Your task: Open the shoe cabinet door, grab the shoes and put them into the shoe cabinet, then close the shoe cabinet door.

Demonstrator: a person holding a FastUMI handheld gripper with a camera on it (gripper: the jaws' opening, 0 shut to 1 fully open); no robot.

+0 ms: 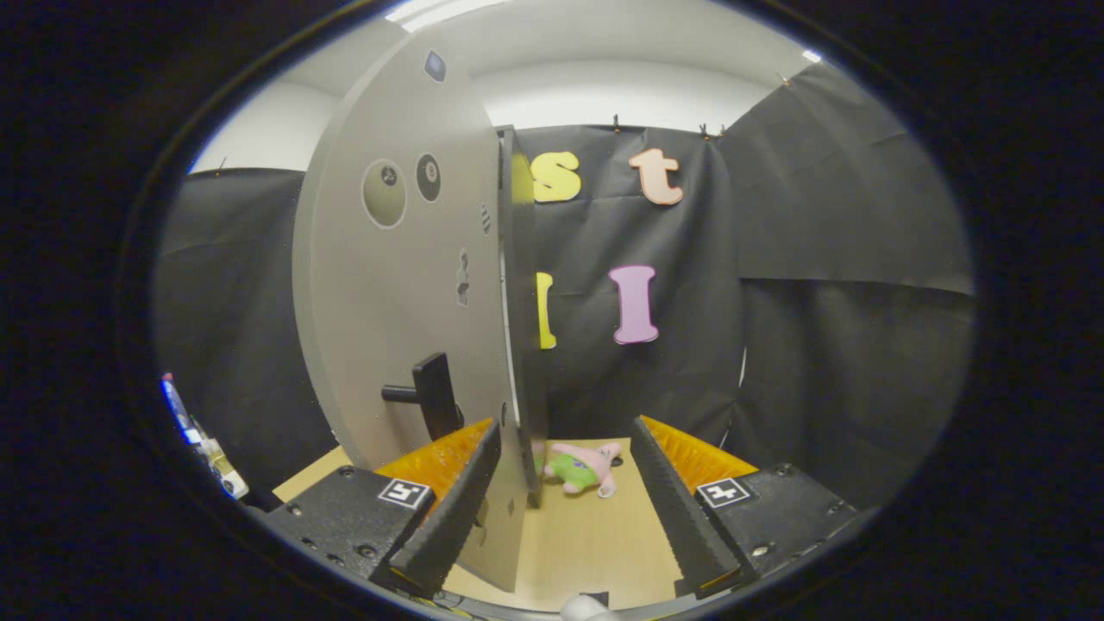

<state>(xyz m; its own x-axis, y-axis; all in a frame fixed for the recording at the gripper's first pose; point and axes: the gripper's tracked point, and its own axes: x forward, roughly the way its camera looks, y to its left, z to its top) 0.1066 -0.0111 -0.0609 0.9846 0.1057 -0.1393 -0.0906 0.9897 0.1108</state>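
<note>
Black cloth all round as booth wall, pale ceiling above with a strip of light, wooden tabletop [586,552] below.

Nearest: one tool [565,504], two fingers [448,509] spread wide apart, gripping nothing. Lower edge of one grey door [388,285] standing between the fingers, close against the left one, well clear of the right one; whether the left finger touches the door, hard to tell. Bare tabletop in the rest of the gap.

Door seen nearly edge-on, swung open, tall, rising from the tabletop almost to the ceiling. One dark handle [427,397] low on the door face, just above the left finger, sticking out sideways. Several small marks on the door face: two round stickers [385,193] side by side high up, one small dark patch near the top, a few smaller shapes nearer the edge, too small to make out.

Just beyond the fingers, past the door edge: one soft toy [582,468], pink and green, lying on the tabletop, partly cut off by the door edge.

Cabinet body hidden behind the door; only a dark upright edge [509,285] visible along the door's far side. Shoes not made out anywhere.

Far left, low down, a few small coloured items [203,440] at the rim of view, blurred and cut off, not identifiable.
</note>
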